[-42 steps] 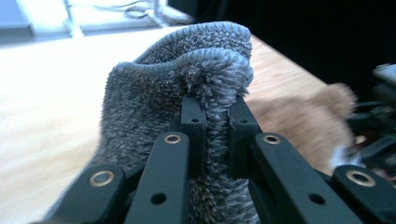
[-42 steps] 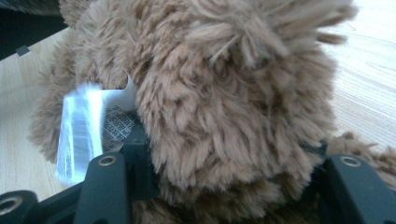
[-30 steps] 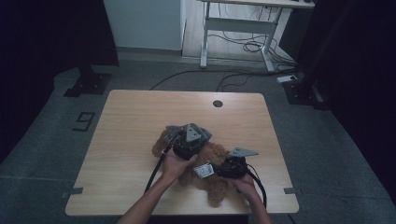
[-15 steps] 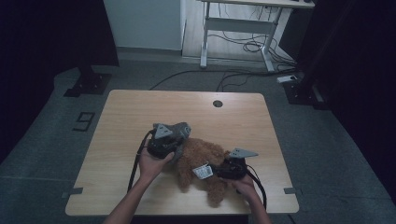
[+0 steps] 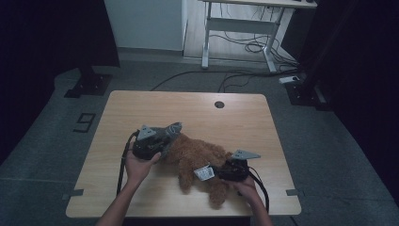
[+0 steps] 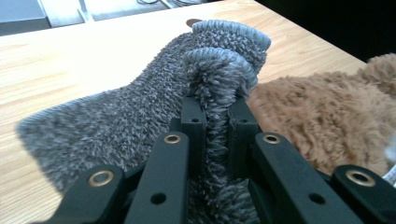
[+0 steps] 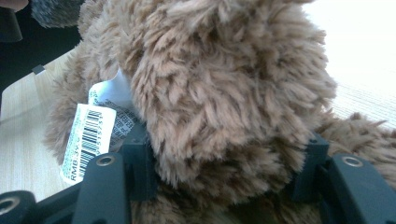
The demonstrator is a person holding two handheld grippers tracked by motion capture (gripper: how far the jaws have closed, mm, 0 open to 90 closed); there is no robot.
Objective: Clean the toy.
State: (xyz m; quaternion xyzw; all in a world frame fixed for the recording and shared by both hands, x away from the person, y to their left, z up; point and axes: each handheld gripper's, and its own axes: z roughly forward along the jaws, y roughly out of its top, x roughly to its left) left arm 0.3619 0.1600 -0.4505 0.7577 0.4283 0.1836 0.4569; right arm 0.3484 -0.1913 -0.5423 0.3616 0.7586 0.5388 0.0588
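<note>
Dim grey floor and trailing cables surround the pale wooden bench [image 5: 141, 106], where a brown plush bear [image 5: 200, 157] lies on its side near the front edge. The left gripper [image 5: 173, 128] has its jaws pressed together on a fold of a fuzzy grey sock [image 6: 140, 116], just beside the bear's upper end. The right gripper [image 5: 217, 172] pinches one of the bear's limbs near its white barcode tag [image 7: 88, 140], jaws about half spread around the thick fur.

Risks, as I judge them: the sock is held by a thin fold of pile, so a sideways tug could let it slip free. The right grip bites mostly fur and stuffing, so the bear may twist or drag if the sock catches on it. The tag could also snag.

Both forearms enter from the bottom of the high view. The left hand [image 5: 136, 165] cups its gripper from below, pointed up and right; the right hand [image 5: 244, 186] aims its gripper leftward, low over the bench.
</note>
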